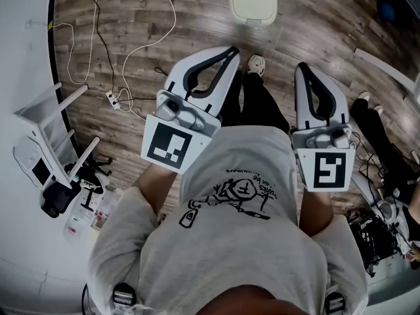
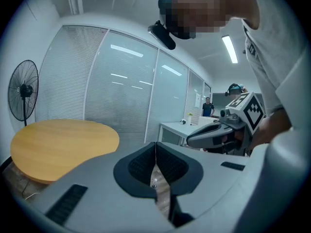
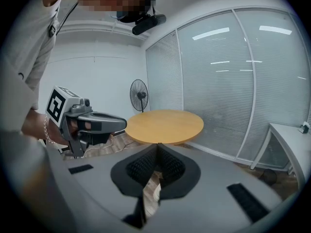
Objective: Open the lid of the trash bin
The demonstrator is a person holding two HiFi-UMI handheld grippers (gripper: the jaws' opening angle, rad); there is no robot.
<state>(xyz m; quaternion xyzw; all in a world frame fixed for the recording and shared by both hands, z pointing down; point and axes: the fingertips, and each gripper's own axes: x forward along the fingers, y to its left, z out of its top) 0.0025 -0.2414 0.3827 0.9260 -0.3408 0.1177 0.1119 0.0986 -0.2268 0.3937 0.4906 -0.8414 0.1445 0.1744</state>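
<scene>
The left gripper and right gripper have their fingers pressed together, empty. The trash bin, top centre, seemingly closed, should be approached low, aiming at the front edge.

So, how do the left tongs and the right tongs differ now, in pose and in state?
Pose: the left tongs lean inward, toward the person's middle; the right tongs point nearly straight ahead. Place: in the head view the left tongs' tip lies nearer the trash bin than the right tongs' tip. Shared: both are shut, hold nothing, and touch no part of the bin.
</scene>
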